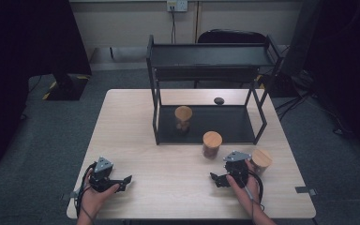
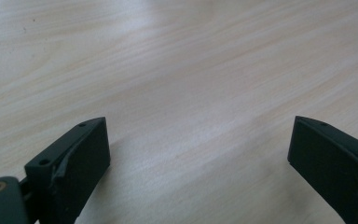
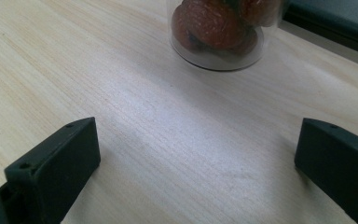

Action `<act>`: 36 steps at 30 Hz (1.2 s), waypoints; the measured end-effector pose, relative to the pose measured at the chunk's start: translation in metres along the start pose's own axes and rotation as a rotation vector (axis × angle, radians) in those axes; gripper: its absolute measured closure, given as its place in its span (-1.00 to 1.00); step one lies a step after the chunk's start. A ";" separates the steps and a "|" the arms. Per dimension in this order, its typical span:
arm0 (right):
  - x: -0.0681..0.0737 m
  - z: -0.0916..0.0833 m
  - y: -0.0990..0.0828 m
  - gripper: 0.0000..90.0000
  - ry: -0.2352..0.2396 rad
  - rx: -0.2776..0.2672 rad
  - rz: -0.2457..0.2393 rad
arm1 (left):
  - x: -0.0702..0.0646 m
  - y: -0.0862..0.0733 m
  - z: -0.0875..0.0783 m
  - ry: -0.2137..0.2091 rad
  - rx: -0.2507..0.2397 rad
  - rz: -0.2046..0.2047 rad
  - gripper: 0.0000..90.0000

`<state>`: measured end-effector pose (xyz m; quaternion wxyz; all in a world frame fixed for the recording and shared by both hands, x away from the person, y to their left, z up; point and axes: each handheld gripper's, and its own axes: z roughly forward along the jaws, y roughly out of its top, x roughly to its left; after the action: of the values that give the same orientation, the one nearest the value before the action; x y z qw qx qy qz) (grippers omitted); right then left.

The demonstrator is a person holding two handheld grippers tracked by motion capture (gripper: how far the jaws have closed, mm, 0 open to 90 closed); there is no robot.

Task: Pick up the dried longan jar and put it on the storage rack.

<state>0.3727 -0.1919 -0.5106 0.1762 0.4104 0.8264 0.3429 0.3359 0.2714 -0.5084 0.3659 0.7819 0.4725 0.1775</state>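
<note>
My right gripper [image 3: 198, 163] stands open and empty; the jar [image 3: 221, 32] stands upright on the table [image 3: 74, 70] straight ahead, near it. My left gripper [image 2: 198, 158], open, lies well apart.

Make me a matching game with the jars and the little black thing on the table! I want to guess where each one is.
Things:
1. jar with the narrow waist
2. middle jar
3. jar at the right
4. small black thing

Places:
A. beside the right gripper, close to the hand
B. on the rack's bottom shelf
C. on the table behind the rack
D. on the table just in front of the rack

Pairs: 1-B, 2-D, 3-A, 4-C
</note>
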 end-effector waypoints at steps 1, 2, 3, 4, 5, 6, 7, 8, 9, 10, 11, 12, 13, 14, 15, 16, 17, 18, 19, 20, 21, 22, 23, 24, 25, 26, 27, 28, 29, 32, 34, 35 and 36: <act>0.000 0.000 0.000 -1.00 0.000 0.000 0.000 | 0.001 -0.001 0.000 0.002 0.009 0.011 -0.89; 0.000 0.000 0.000 -1.00 0.000 0.000 0.000 | 0.001 -0.002 0.000 0.004 0.006 0.015 -0.89; 0.000 0.000 0.000 -1.00 0.000 0.000 0.000 | 0.000 -0.002 0.000 0.005 0.008 0.020 -0.89; 0.000 0.000 0.000 -1.00 0.000 0.000 0.000 | 0.000 -0.002 0.000 0.007 0.010 0.026 -0.89; 0.000 0.000 0.000 -1.00 0.000 0.000 0.000 | 0.000 -0.002 0.000 0.008 0.013 0.035 -0.89; 0.000 0.000 0.000 -1.00 0.000 0.000 0.000 | -0.001 -0.002 0.000 0.009 0.017 0.043 -0.90; 0.000 0.000 0.000 -1.00 0.000 0.000 0.000 | -0.001 -0.002 0.001 0.010 0.023 0.056 -0.91; 0.000 0.000 0.000 -1.00 0.000 0.000 -0.001 | -0.002 -0.002 0.001 0.008 0.029 0.065 -0.93; 0.000 0.000 0.000 -1.00 0.000 0.000 0.000 | -0.002 -0.001 0.002 0.005 0.037 0.076 -0.97; 0.000 0.000 0.000 -1.00 0.000 0.000 -0.001 | -0.003 -0.001 0.002 0.009 0.043 0.086 -0.99; 0.000 0.000 0.000 -1.00 0.000 0.000 0.000 | -0.003 -0.001 0.002 0.010 0.043 0.085 -1.00; 0.000 0.000 0.000 -1.00 0.000 0.000 0.000 | -0.003 -0.001 0.002 0.010 0.042 0.085 -1.00; 0.000 0.000 0.000 -1.00 0.000 0.001 0.000 | -0.003 -0.001 0.002 0.010 0.042 0.085 -1.00; 0.000 0.000 0.000 -1.00 0.000 0.001 0.000 | -0.003 -0.001 0.002 0.010 0.042 0.085 -1.00; 0.000 0.000 0.000 -1.00 0.000 0.001 0.000 | -0.003 -0.001 0.002 0.010 0.042 0.085 -1.00; 0.000 0.000 0.000 -1.00 0.000 0.002 0.000 | -0.003 -0.001 0.002 0.011 0.042 0.085 -1.00; 0.000 0.000 0.000 -1.00 0.000 0.002 0.000 | -0.003 -0.001 0.002 0.011 0.042 0.085 -1.00; 0.000 0.000 0.000 -1.00 0.000 0.002 0.000 | -0.003 -0.001 0.002 0.011 0.041 0.085 -1.00; 0.000 0.000 0.000 -1.00 0.000 0.002 0.000 | -0.003 -0.002 0.002 0.012 0.041 0.084 -1.00; 0.000 0.000 0.000 -1.00 0.000 0.003 0.000 | -0.003 -0.002 0.002 0.013 0.040 0.079 -1.00; 0.000 0.000 0.000 -1.00 0.000 0.003 0.000 | -0.003 -0.002 0.002 0.013 0.040 0.079 -1.00; 0.000 0.000 0.000 -1.00 0.000 0.004 0.000 | -0.003 -0.002 0.002 0.013 0.040 0.079 -1.00; 0.000 0.000 0.000 -1.00 0.000 0.003 0.000 | -0.003 -0.002 0.002 0.013 0.040 0.079 -1.00; 0.000 0.000 0.000 -1.00 0.000 0.003 0.000 | -0.004 -0.002 0.002 0.014 0.040 0.078 -1.00; 0.000 0.000 0.000 -1.00 0.000 0.003 0.000 | -0.004 -0.002 0.002 0.014 0.040 0.078 -1.00; 0.000 0.000 0.000 -1.00 0.000 0.003 0.000 | -0.004 -0.002 0.002 0.014 0.040 0.078 -1.00; 0.000 0.000 0.000 -1.00 0.000 0.003 0.000 | -0.004 -0.002 0.002 0.015 0.040 0.078 -1.00; 0.000 0.000 0.000 -1.00 0.000 0.003 0.000 | -0.004 -0.002 0.002 0.015 0.040 0.077 -1.00; 0.000 0.000 0.000 -1.00 0.000 0.003 0.000 | -0.004 -0.002 0.002 0.014 0.040 0.078 -1.00; 0.000 0.000 0.000 -1.00 0.000 0.003 0.000 | -0.004 -0.002 0.002 0.014 0.040 0.077 -1.00; 0.000 0.000 0.000 -1.00 0.000 0.003 0.000 | -0.004 -0.002 0.002 0.014 0.040 0.077 -1.00; 0.000 0.000 0.000 -1.00 0.000 0.003 0.000 | -0.004 -0.002 0.002 0.014 0.040 0.078 -1.00; 0.000 0.000 0.000 -1.00 0.000 0.003 0.000 | -0.004 -0.002 0.002 0.014 0.040 0.077 -1.00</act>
<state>0.3728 -0.1919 -0.5104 0.1755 0.4104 0.8271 0.3417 0.3343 0.2679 -0.5108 0.3398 0.8054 0.4480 0.1877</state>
